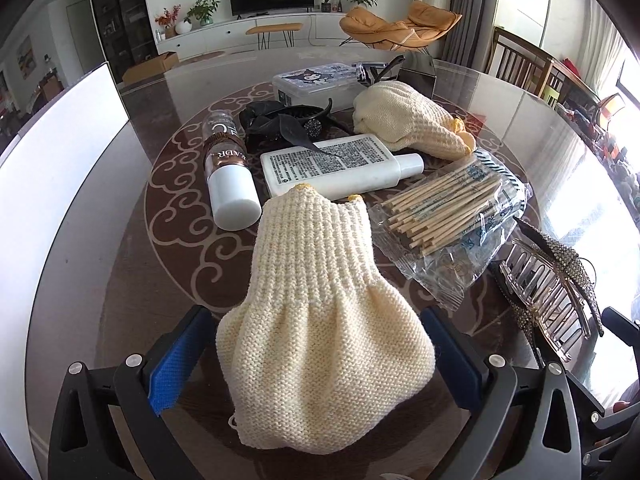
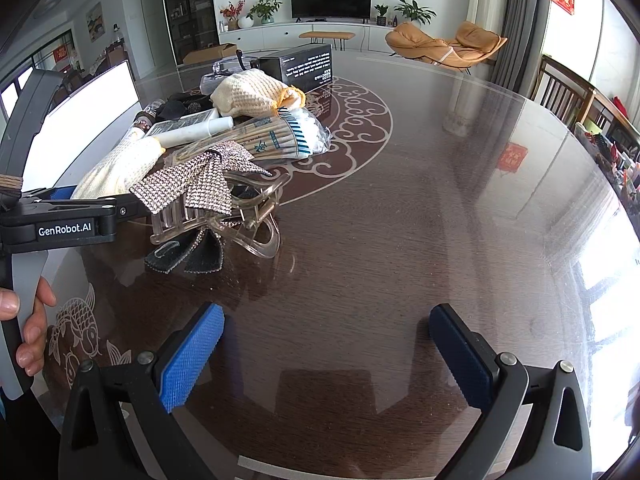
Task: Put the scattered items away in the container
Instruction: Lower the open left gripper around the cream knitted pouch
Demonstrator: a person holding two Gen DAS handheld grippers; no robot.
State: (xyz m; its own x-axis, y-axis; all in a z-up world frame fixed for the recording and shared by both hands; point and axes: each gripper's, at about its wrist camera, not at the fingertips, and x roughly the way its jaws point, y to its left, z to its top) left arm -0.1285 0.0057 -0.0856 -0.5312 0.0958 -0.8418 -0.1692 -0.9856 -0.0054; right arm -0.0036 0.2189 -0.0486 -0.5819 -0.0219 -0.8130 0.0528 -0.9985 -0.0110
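- Left gripper (image 1: 316,360) stood spread wide around a cream knitted mitten (image 1: 320,320) lying on the worktop (image 1: 120,280), pads not pressing it.
- Right gripper (image 2: 326,356) hung wide apart over bare worktop, holding nothing.
- Rhinestone hair claw (image 2: 212,208) lay just beside the mitten.
- Lidded container (image 1: 316,82) sat at the far end of the clutter.

"GenRobot.AI" is printed on the left gripper (image 2: 66,229); "ADR" is read on the brown bottle (image 1: 228,168); other print is illegible.
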